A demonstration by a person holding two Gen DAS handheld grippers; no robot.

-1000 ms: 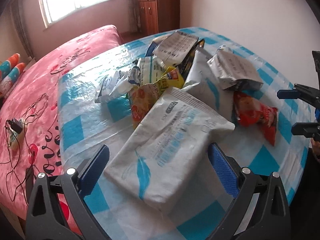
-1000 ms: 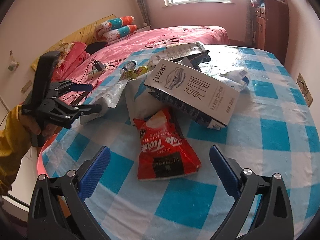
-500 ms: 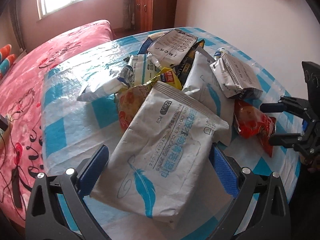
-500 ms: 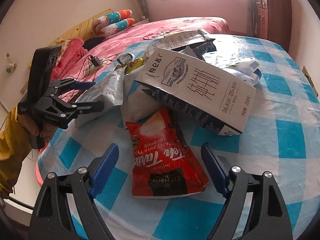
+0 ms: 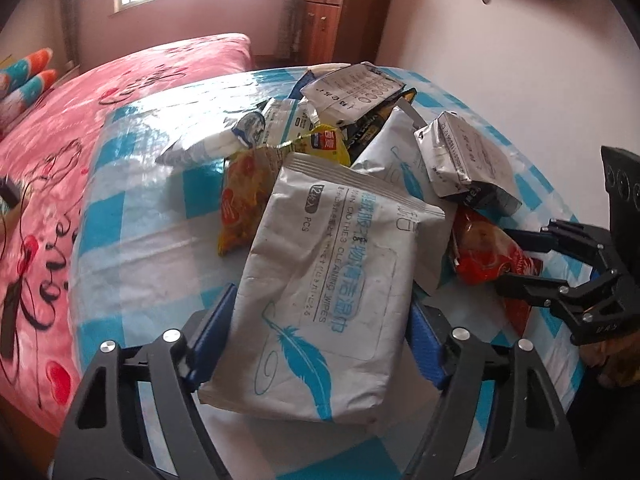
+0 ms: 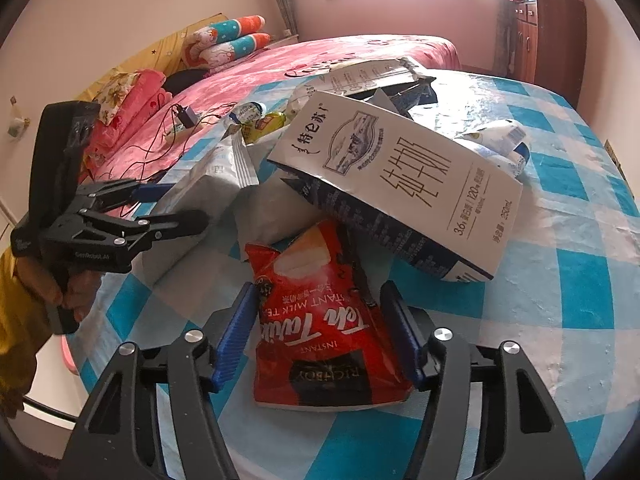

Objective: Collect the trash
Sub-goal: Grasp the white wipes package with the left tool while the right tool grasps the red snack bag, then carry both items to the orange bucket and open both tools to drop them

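Observation:
A heap of wrappers lies on a table with a blue-and-white checked cloth (image 6: 580,280). Nearest in the left wrist view is a white wipes pack (image 5: 320,272) printed with a blue feather. My left gripper (image 5: 320,336) straddles its near end, jaws closing, and both blue pads touch its sides. My right gripper (image 6: 320,328) is closing on a red milk tea pouch (image 6: 320,320), its pads against the pouch's edges. A flattened white milk carton (image 6: 400,184) leans over the pouch's far end. Each view shows the other gripper at its edge: the right gripper (image 5: 504,262), the left gripper (image 6: 182,206).
Behind the wipes pack lie an orange noodle packet (image 5: 240,200), a second white pack (image 5: 392,160) and several torn wrappers. A pink bed (image 5: 60,160) borders the table on the left. A brown wardrobe (image 5: 344,20) stands at the far wall. A yellow sleeve (image 6: 16,312) holds the left gripper.
Both pairs of jaws have narrowed from wide open onto their packs. The left view has rolled a little. The right gripper has come closer to the red pouch.

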